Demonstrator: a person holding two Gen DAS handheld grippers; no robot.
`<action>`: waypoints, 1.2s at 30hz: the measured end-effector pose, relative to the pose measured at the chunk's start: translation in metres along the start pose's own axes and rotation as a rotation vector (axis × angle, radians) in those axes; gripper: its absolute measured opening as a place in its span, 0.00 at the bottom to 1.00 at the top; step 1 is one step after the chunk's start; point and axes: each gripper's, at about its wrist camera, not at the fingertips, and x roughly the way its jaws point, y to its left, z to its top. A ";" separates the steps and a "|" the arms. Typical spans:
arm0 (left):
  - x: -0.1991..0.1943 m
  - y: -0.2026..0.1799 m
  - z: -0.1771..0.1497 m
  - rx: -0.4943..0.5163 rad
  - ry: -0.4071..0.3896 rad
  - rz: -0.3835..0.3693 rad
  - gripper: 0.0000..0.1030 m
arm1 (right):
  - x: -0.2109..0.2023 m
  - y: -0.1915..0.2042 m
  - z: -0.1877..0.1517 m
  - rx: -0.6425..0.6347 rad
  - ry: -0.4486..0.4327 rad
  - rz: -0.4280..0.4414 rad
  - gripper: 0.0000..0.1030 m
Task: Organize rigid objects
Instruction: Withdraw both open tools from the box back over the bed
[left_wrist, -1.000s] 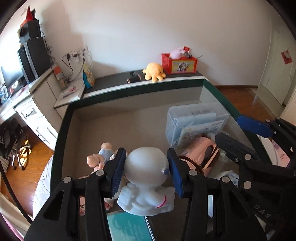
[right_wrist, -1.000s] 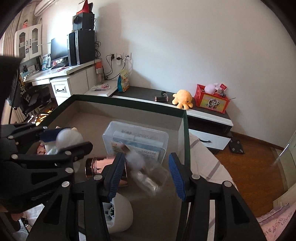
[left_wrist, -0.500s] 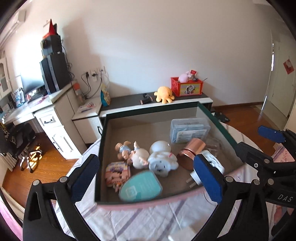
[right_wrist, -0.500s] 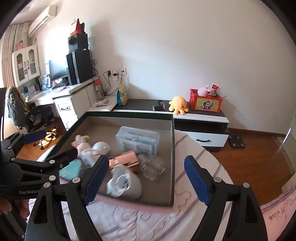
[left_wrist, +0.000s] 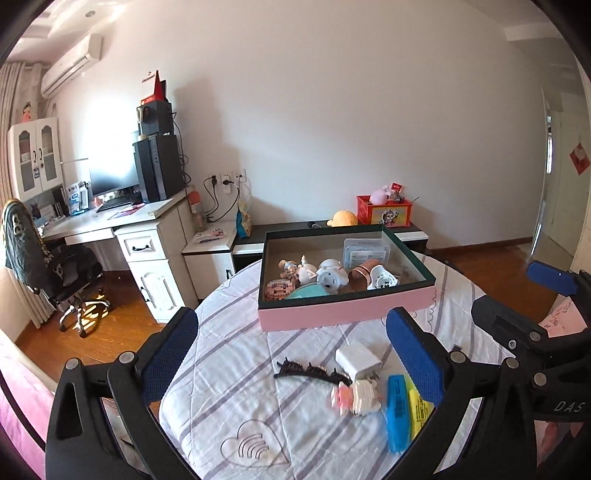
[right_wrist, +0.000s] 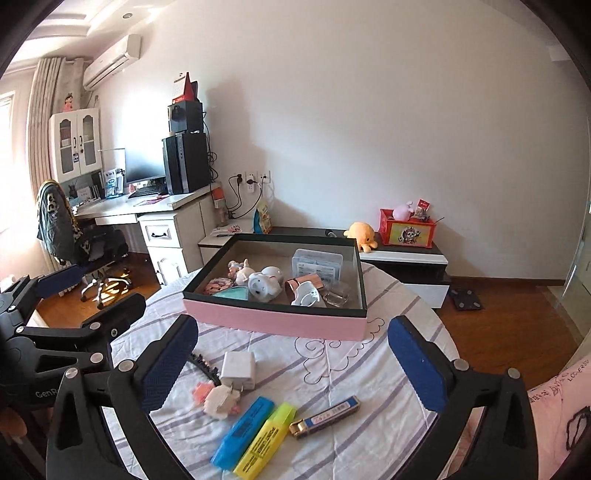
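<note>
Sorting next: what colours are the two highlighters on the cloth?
One blue, one yellow; clearest from the right wrist.

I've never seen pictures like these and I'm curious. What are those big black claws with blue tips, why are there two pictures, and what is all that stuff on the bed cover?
Those claws are two hand-held grabbers; a person carries one in each hand. A camera on each looks out along its fingers, so one picture comes from the left gripper and one from the right gripper. Both have just been opening, now stand wide open and hold nothing.

On the striped cover sits a pink box already holding toys and small things. Still lying outside are a white charger, a black hair clip, a little block figure, a blue highlighter, a yellow highlighter and a small gold-ended case.
</note>
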 end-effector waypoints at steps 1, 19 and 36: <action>-0.010 0.001 -0.004 -0.001 -0.007 -0.005 1.00 | -0.008 0.002 -0.002 -0.001 -0.007 0.005 1.00; -0.128 0.001 -0.030 -0.082 -0.149 0.090 1.00 | -0.111 0.030 -0.019 -0.020 -0.126 -0.019 1.00; -0.144 -0.002 -0.029 -0.072 -0.168 0.095 1.00 | -0.129 0.033 -0.023 -0.026 -0.155 -0.037 1.00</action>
